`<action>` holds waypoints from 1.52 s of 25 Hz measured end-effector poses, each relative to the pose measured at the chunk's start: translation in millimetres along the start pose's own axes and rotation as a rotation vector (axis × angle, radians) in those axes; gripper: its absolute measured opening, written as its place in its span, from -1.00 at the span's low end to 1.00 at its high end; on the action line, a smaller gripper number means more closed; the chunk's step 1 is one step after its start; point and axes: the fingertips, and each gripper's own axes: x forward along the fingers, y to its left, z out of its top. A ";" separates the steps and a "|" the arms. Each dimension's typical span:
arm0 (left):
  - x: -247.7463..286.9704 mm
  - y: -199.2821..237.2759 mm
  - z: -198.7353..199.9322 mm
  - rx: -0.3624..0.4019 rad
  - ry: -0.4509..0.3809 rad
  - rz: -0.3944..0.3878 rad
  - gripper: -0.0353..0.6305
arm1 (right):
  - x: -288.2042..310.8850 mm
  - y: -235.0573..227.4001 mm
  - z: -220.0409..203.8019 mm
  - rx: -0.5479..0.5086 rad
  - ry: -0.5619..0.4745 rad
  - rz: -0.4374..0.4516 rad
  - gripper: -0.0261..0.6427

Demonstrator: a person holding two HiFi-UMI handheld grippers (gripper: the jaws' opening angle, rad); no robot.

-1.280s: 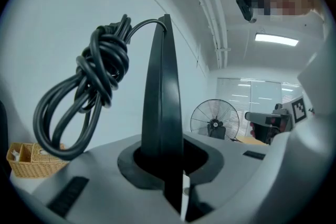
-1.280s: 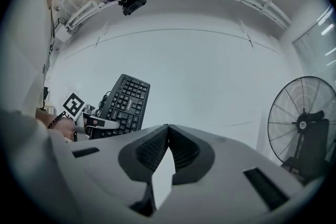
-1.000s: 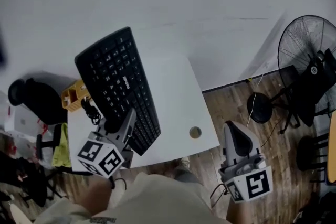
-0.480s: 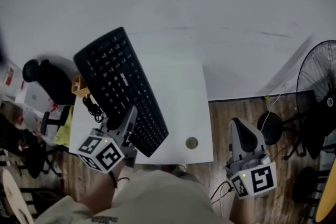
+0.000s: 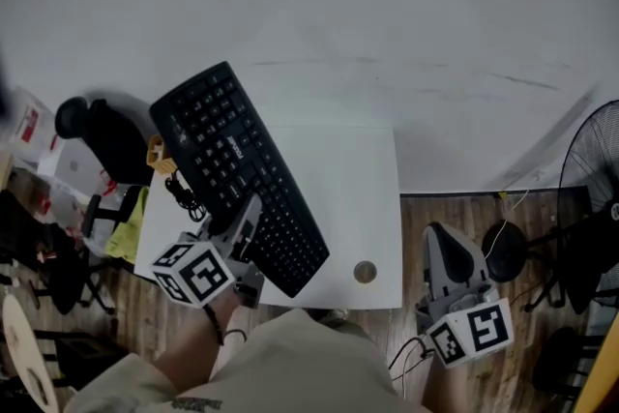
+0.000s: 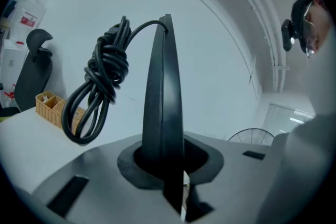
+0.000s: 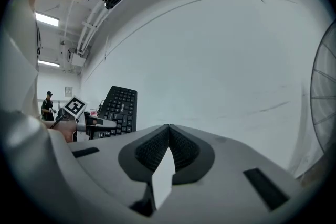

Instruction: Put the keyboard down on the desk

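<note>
The black keyboard (image 5: 237,179) hangs slantwise above the white desk (image 5: 358,189), its far end over the desk's back left corner. My left gripper (image 5: 247,220) is shut on its near edge. In the left gripper view the keyboard (image 6: 164,86) stands edge-on between the jaws of that gripper (image 6: 167,161), and its coiled black cable (image 6: 102,78) dangles to the left. My right gripper (image 5: 441,239) is shut with nothing in it, off the desk's right side over the wooden floor. From the right gripper (image 7: 168,128) the keyboard (image 7: 119,106) shows at the left, raised.
A wicker basket (image 6: 52,110) sits at the desk's back left corner, with a black chair (image 5: 102,135) beyond it. A round cable hole (image 5: 365,273) is near the desk's front edge. A standing fan (image 5: 600,160) is at the far right.
The left gripper and keyboard have shifted right and lower over the desk, the keyboard now more slanted. The right gripper stayed shut beside the desk. The fan has slid toward the right edge.
</note>
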 end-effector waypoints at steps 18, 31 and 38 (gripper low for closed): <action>120.4 85.4 -58.4 -0.522 -0.002 0.062 -0.65 | 61.7 -5.3 -8.8 0.141 0.050 0.007 -0.84; 200.1 162.4 -147.2 -0.765 0.104 0.204 -0.65 | 120.3 -33.6 -66.6 0.219 0.189 -0.001 -0.84; 226.8 205.1 -185.0 -0.881 0.104 0.305 -0.65 | 136.5 -53.9 -84.7 0.246 0.221 -0.024 -0.84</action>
